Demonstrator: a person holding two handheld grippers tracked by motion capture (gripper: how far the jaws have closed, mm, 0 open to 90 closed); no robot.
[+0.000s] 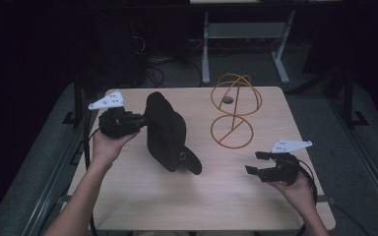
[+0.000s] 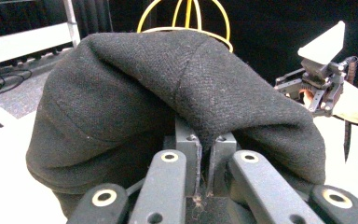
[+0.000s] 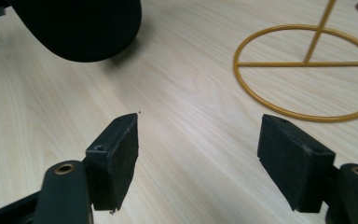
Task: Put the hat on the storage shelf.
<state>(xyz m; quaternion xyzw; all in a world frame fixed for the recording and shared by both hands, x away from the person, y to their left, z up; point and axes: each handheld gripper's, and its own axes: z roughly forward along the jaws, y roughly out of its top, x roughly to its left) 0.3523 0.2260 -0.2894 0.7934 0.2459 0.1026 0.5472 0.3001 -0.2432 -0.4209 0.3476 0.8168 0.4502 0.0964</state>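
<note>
A black cloth cap (image 1: 167, 132) hangs tilted above the middle of the wooden table (image 1: 142, 196), its brim pointing down to the right. My left gripper (image 1: 142, 119) is shut on the cap's rear edge; in the left gripper view the cap (image 2: 177, 93) drapes over the closed jaws of that gripper (image 2: 205, 149). A yellow wire hat stand (image 1: 234, 110) rises at the back right of the table. My right gripper (image 1: 254, 162) hovers open near the front right, and between its jaws (image 3: 198, 149) is bare wood. The stand's ring base (image 3: 307, 70) lies just ahead of it.
The table's right edge (image 1: 305, 147) is near my right hand. A metal frame (image 1: 246, 34) and cables stand on the dark floor behind the table. In the left gripper view the right gripper (image 2: 319, 84) shows beyond the cap.
</note>
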